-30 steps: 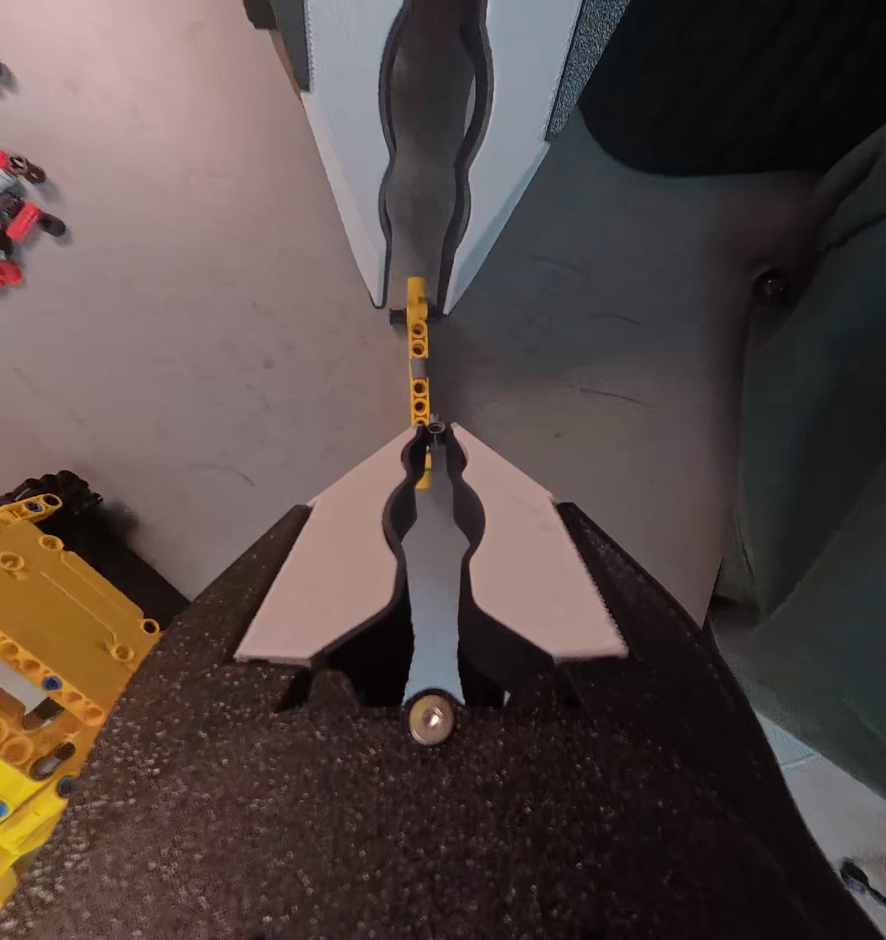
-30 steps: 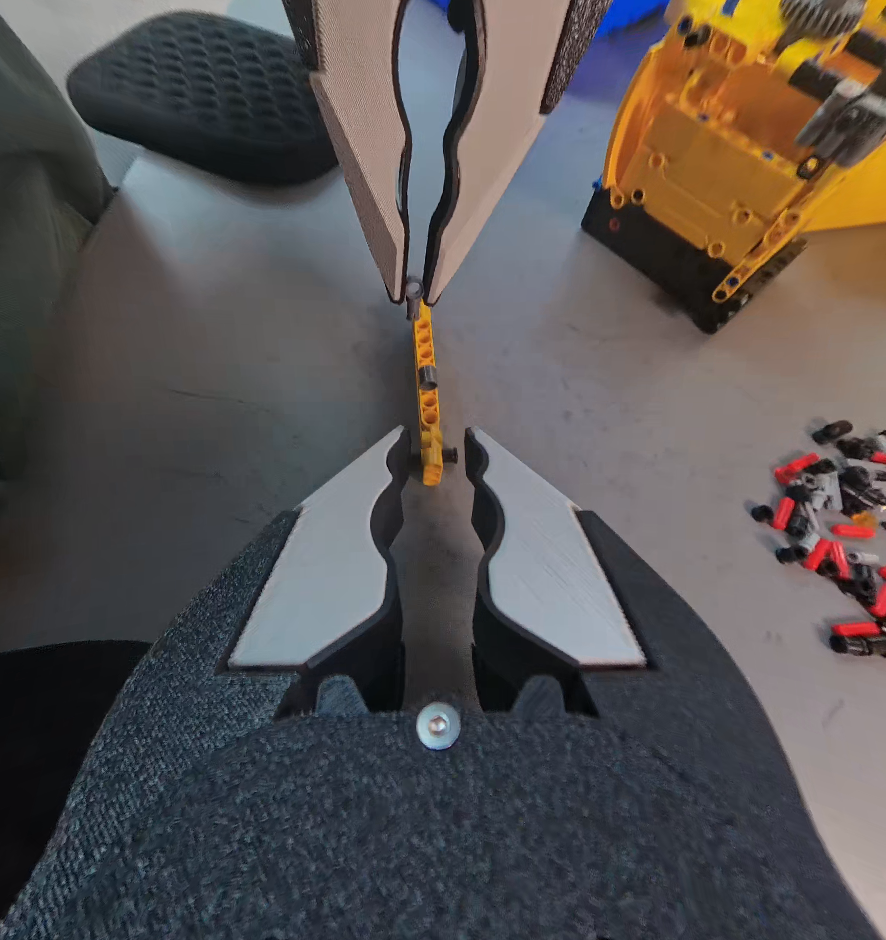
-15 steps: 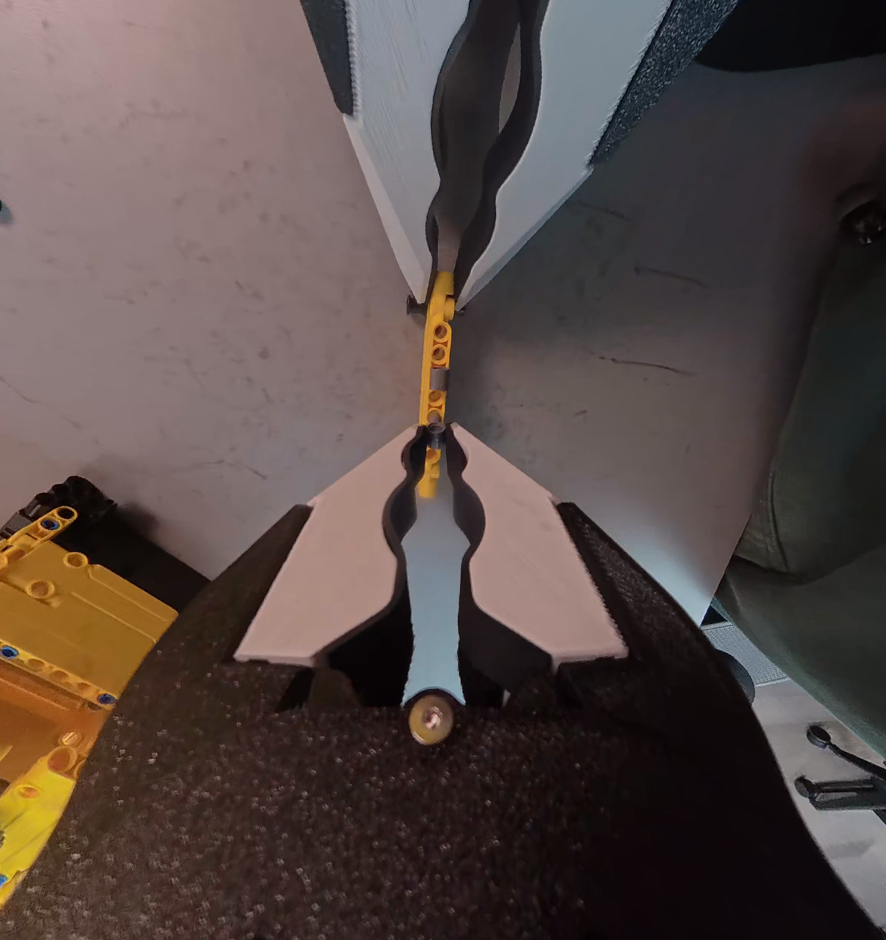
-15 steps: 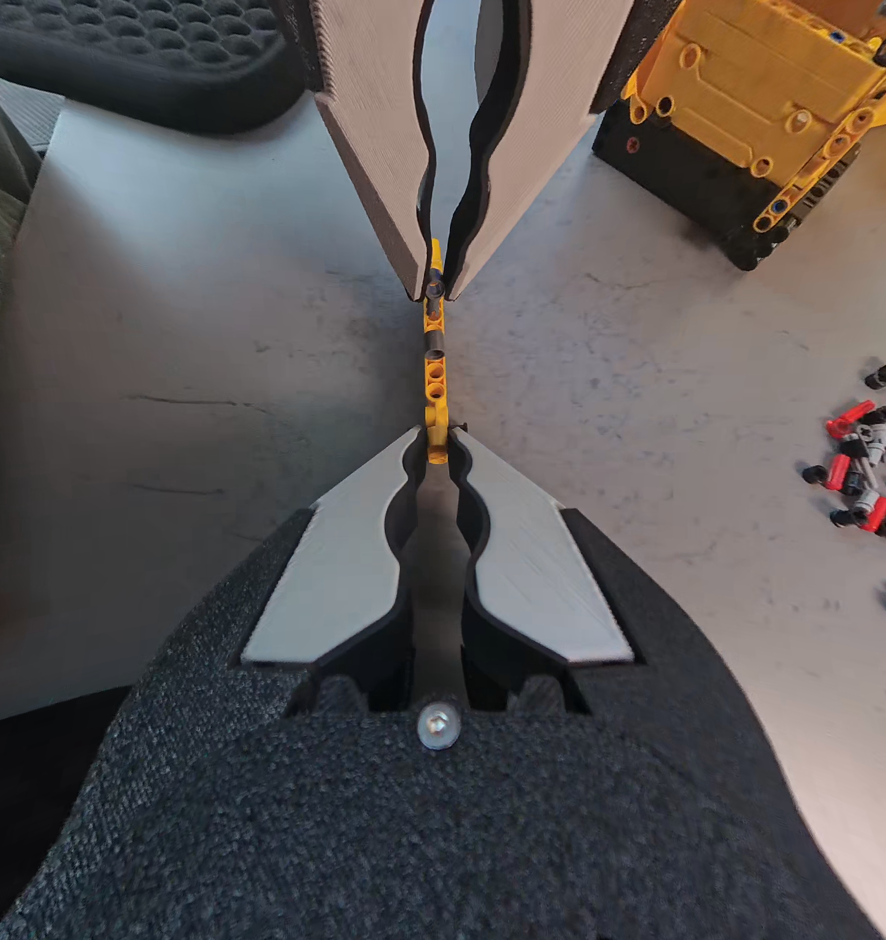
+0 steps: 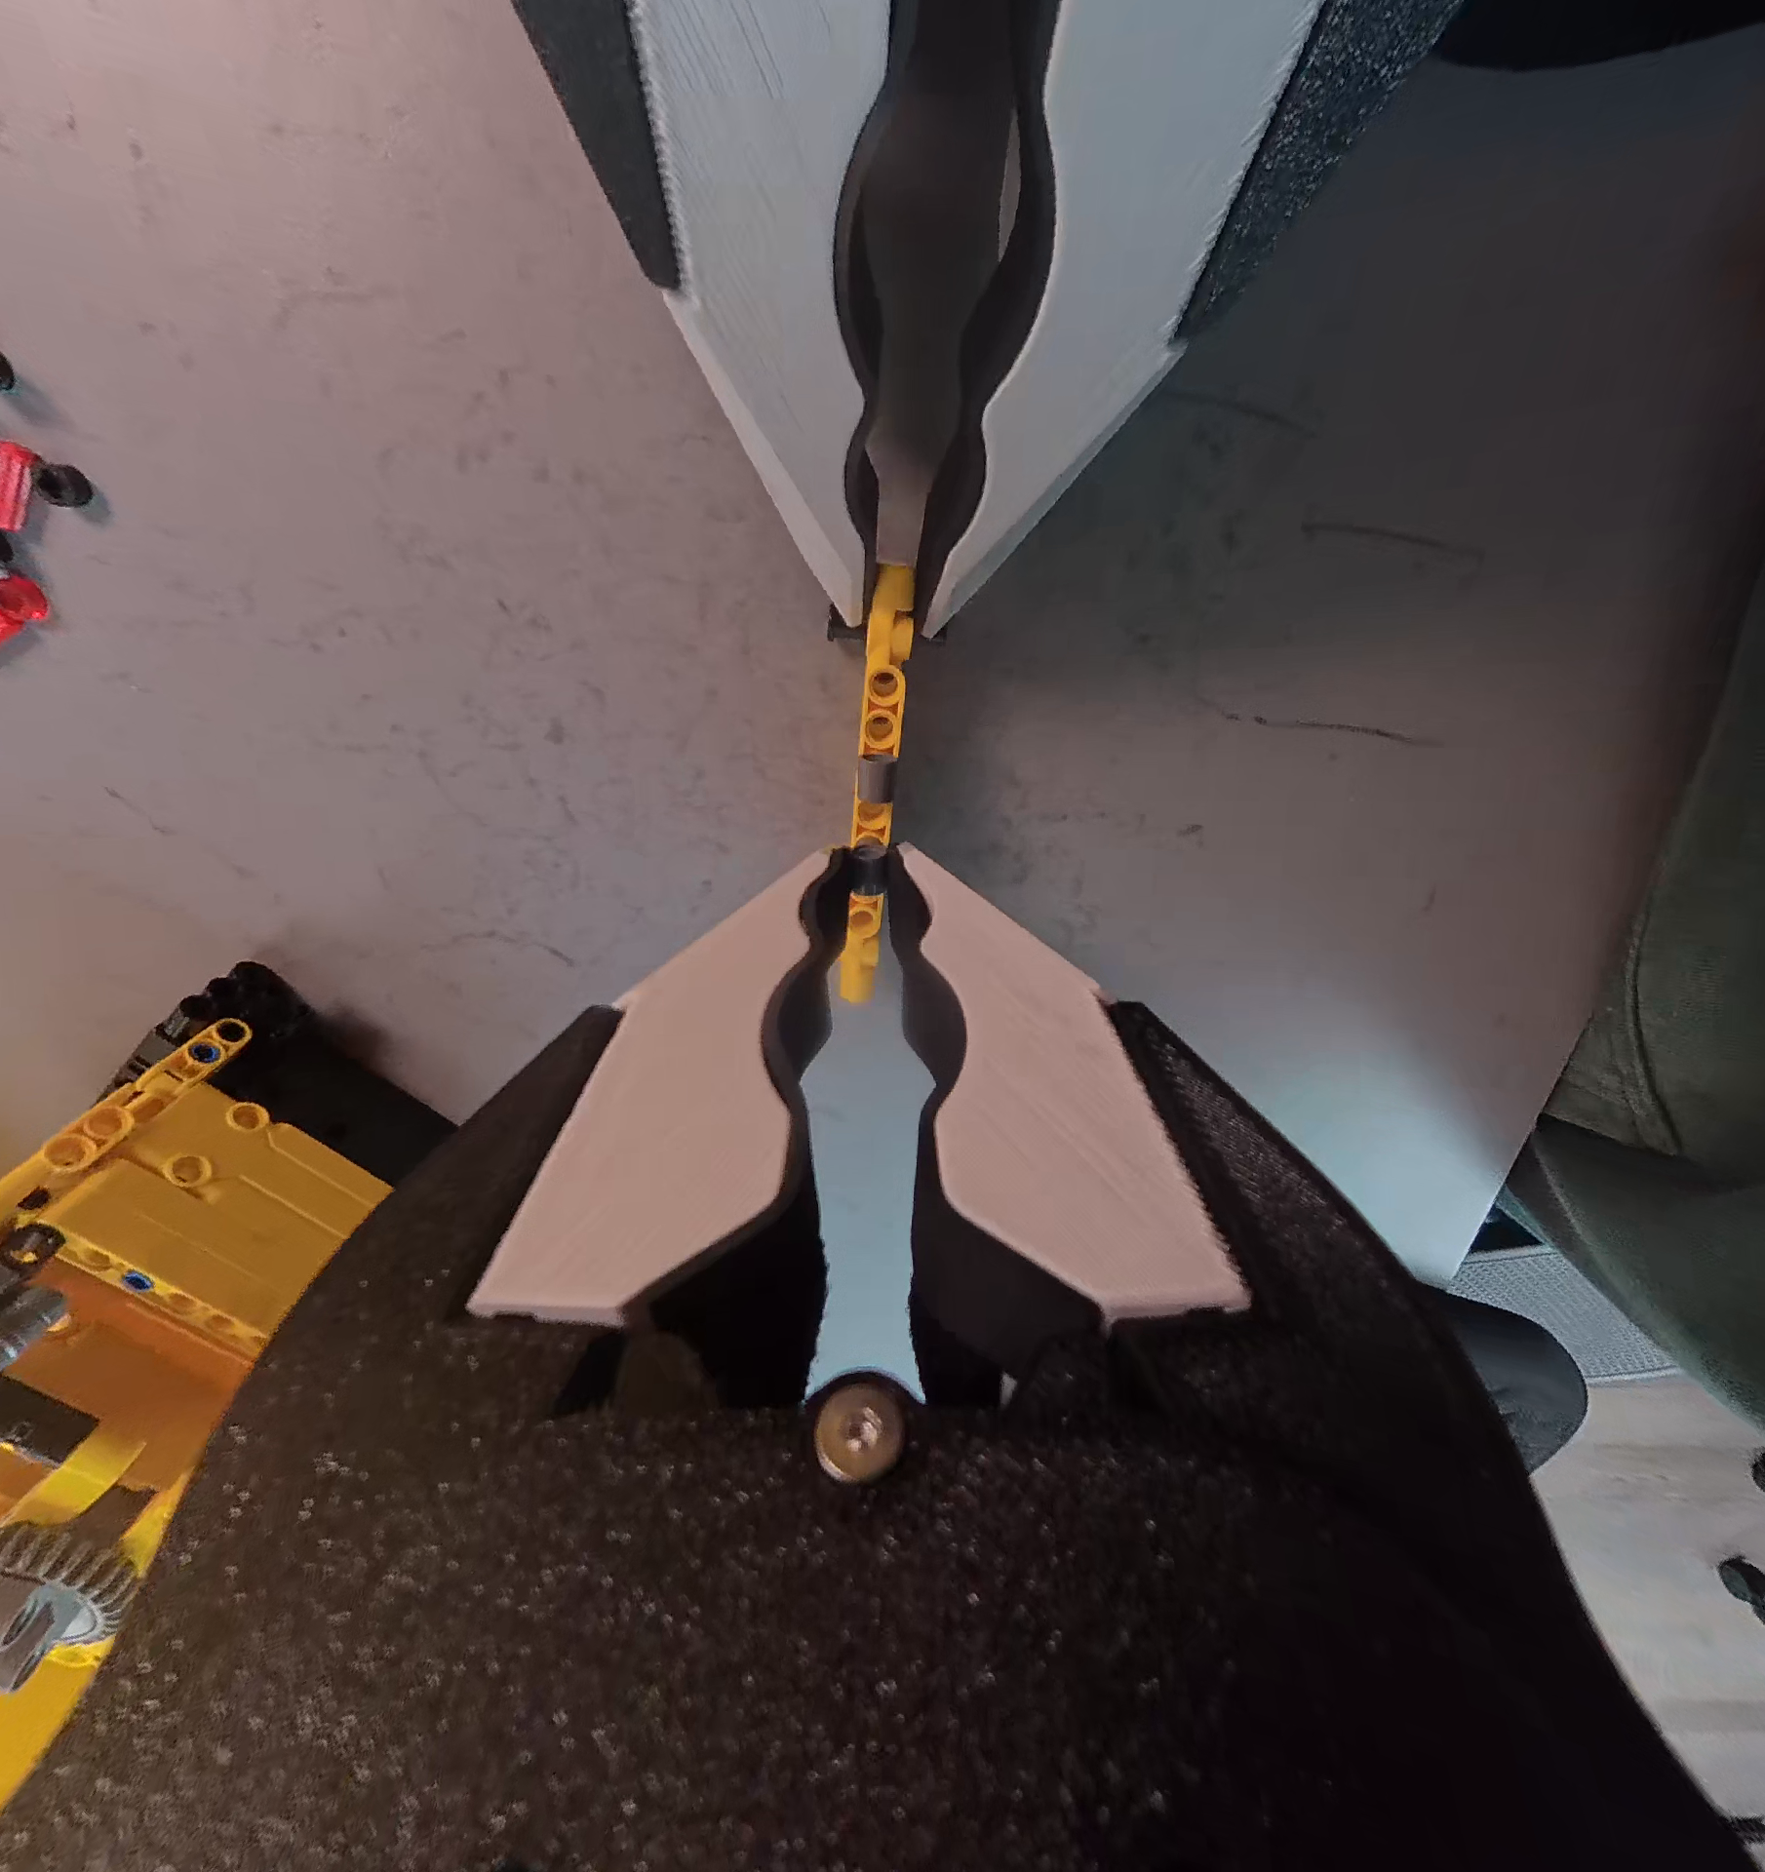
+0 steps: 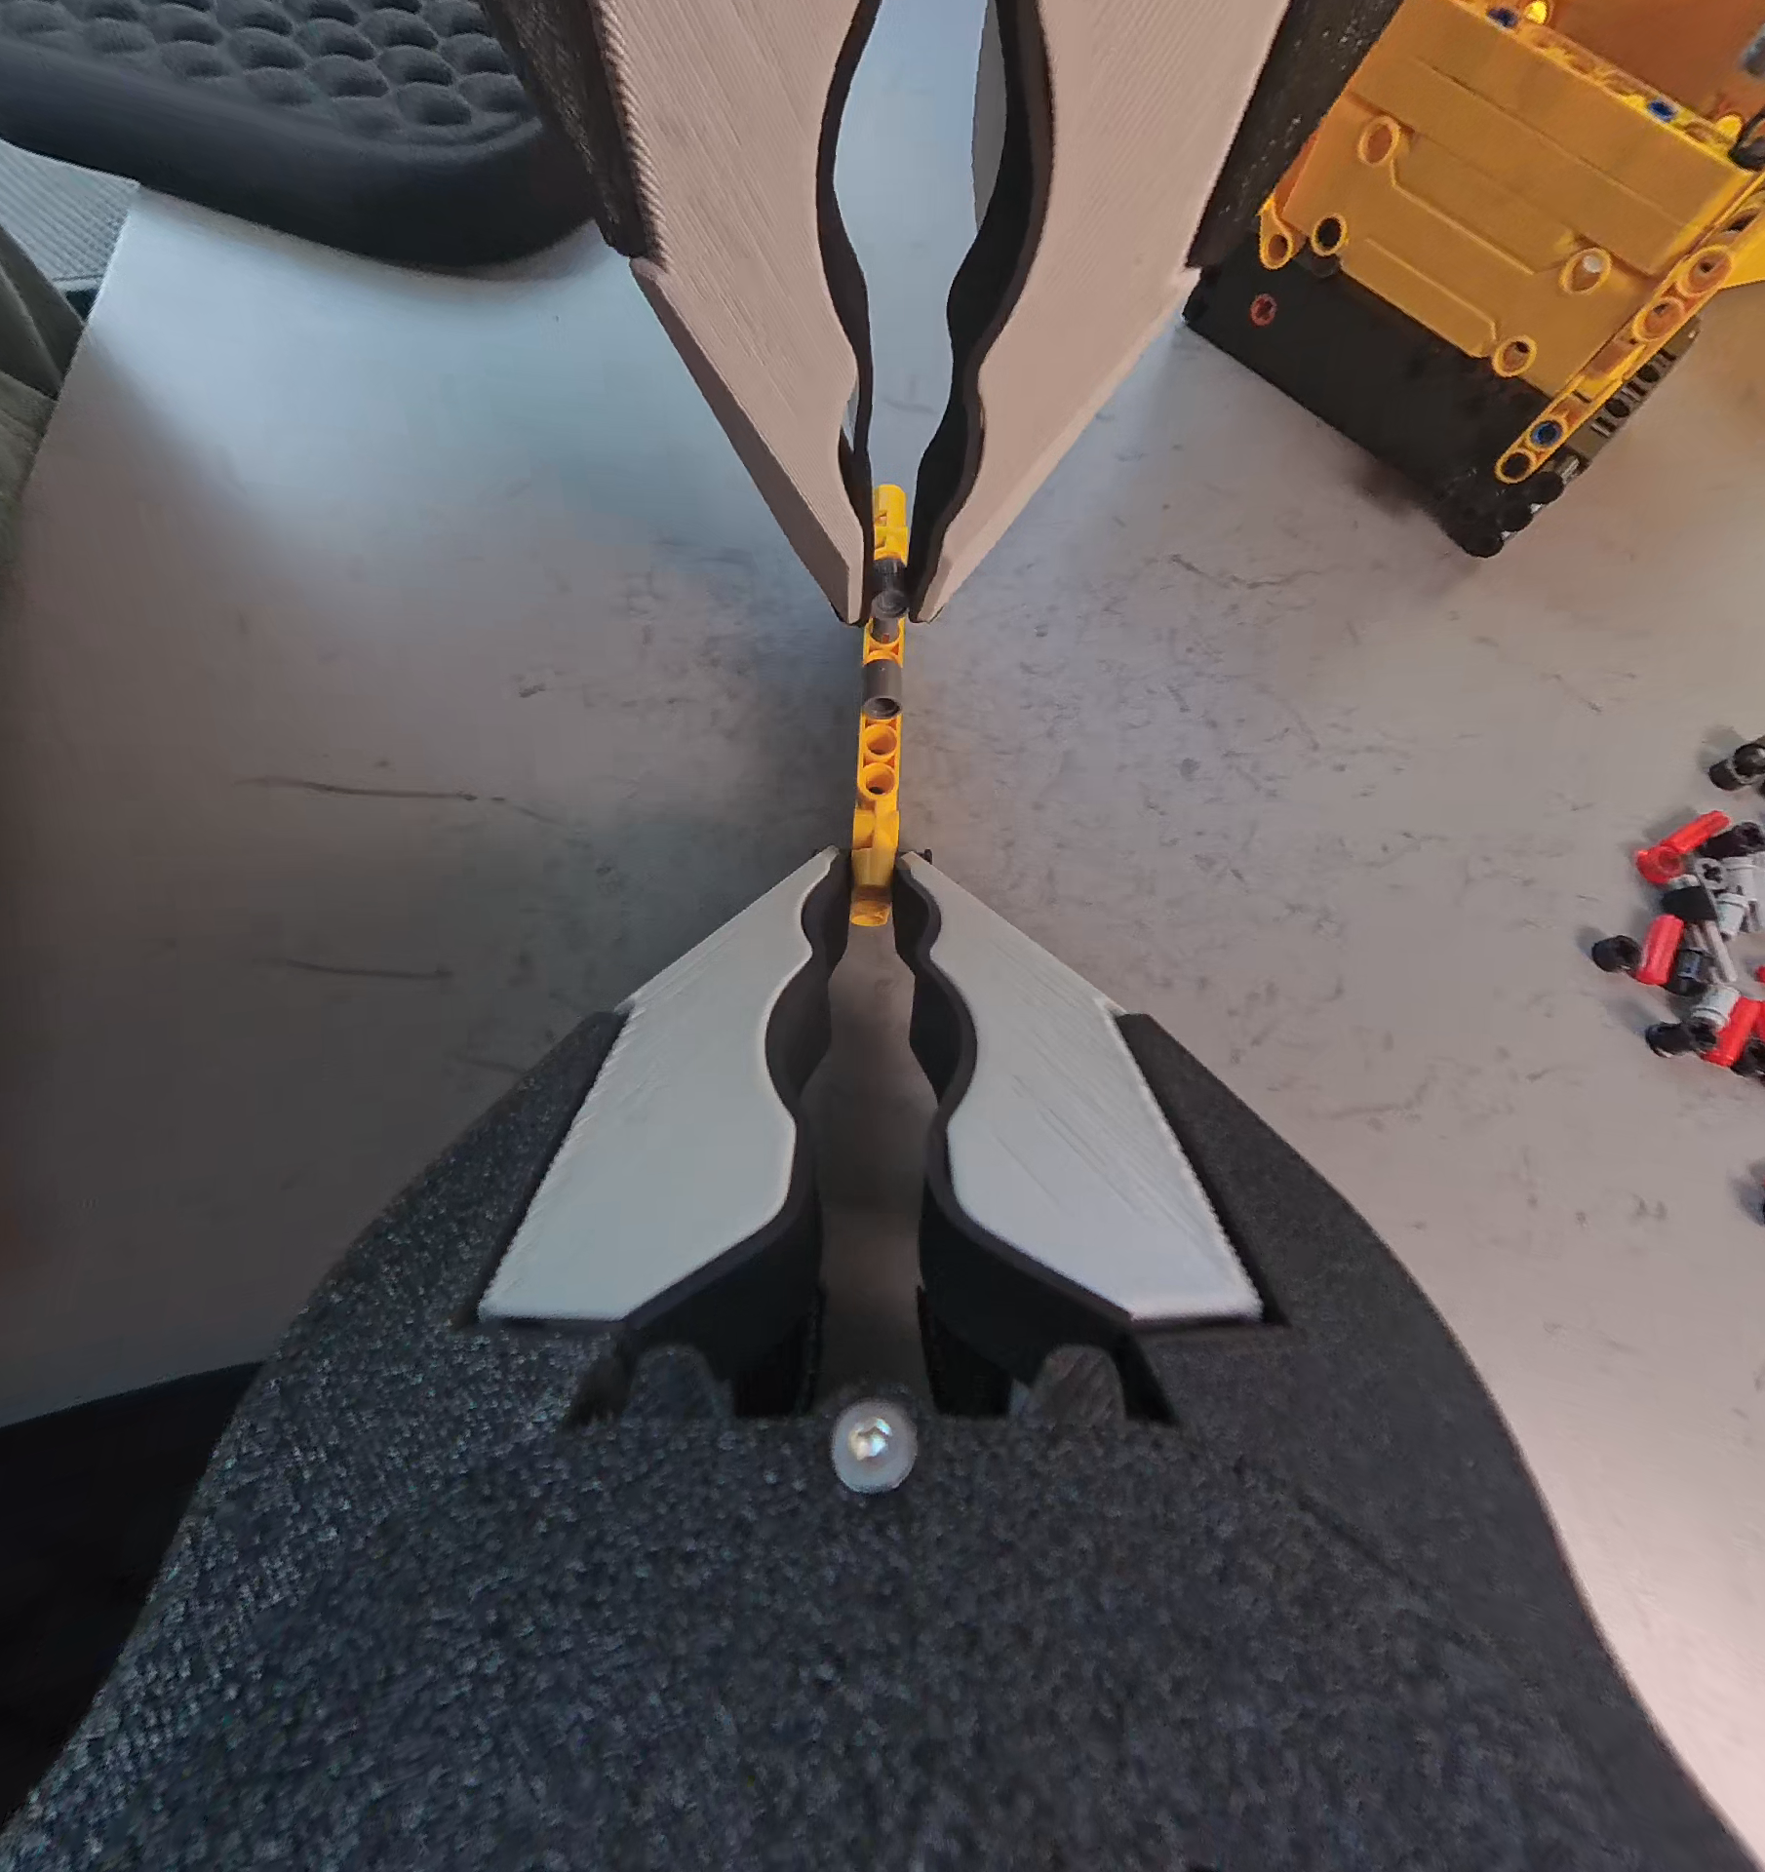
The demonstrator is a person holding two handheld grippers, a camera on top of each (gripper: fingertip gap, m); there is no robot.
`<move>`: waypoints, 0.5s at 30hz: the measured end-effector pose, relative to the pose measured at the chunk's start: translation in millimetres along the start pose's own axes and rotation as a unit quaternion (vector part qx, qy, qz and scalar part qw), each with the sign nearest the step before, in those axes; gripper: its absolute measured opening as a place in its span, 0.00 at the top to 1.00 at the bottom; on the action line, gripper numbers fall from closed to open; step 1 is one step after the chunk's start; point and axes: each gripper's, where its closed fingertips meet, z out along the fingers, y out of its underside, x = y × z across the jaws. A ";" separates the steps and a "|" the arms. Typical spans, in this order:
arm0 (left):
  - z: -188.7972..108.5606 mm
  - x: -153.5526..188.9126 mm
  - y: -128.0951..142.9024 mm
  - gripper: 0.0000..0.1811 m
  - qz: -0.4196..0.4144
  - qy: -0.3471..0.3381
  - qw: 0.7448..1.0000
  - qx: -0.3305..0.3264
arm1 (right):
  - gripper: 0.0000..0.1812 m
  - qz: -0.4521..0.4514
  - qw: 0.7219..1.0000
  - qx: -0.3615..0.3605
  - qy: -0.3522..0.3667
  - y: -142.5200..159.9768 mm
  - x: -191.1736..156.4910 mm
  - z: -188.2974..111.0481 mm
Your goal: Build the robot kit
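Yellow beam clamped endwise by both grippers' jaws; bare table around.

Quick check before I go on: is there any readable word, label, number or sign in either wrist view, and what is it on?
None: no readable text in either view.
Yellow beam, clamped at both ends by the left hand-held gripper and right hand-held gripper: no markings.
Yellow model: no lettering seen.
Red and black pins: bare.
Table: only scuffs.
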 end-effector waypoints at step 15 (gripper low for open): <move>0.2 -3.9 -2.3 0.97 0.018 -0.001 1.000 0.018 | 0.96 -0.002 1.000 0.002 -0.002 0.3 0.0 -0.5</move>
